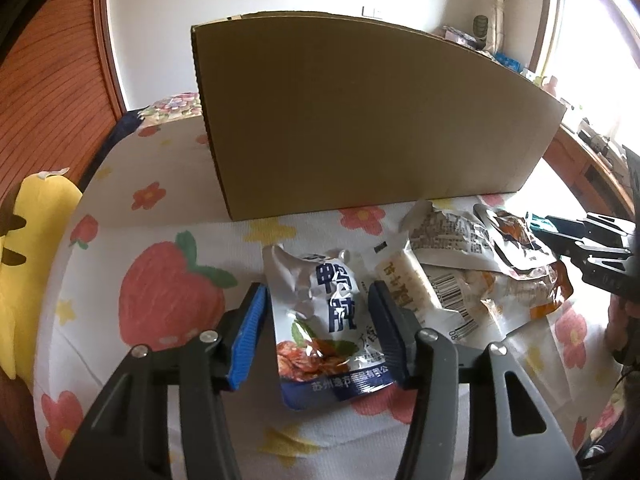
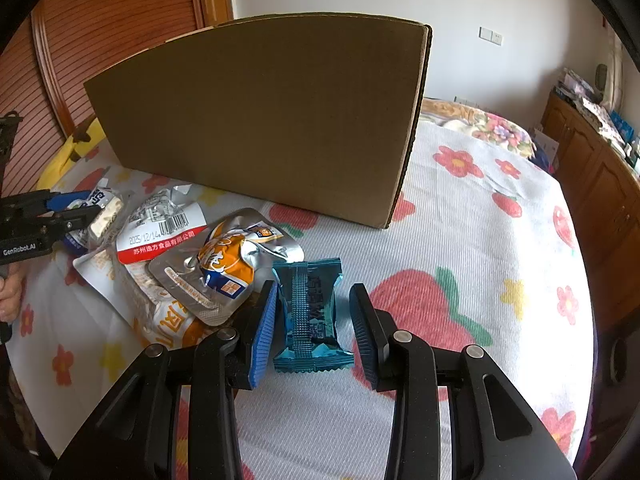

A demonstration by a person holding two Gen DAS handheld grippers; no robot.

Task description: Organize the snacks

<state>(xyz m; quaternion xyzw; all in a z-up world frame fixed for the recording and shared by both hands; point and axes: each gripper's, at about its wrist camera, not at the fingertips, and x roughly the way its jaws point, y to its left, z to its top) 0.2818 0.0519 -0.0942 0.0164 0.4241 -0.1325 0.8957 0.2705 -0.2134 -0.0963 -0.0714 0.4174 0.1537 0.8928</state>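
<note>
On the bed, the snacks lie in a loose heap on a strawberry-and-flower bedspread (image 2: 460, 208), just in front of a plain cardboard box (image 1: 360, 116).

The left gripper (image 1: 320, 320) straddles a silver-and-blue pouch (image 1: 324, 320) printed with large blue Chinese characters and a company line along its bottom edge. The pads sit close at its sides, but I cannot tell whether they press it.

The right gripper (image 2: 314, 324) stands unclenched around a teal wrapped snack (image 2: 310, 316), with a gap on the right side.

Beside it lies an orange-and-silver pack (image 2: 224, 268) and a white pouch (image 2: 160, 236) with a barcode, dated 2025/12/14. "GenRobot.AI" is printed on the other gripper's body.
</note>
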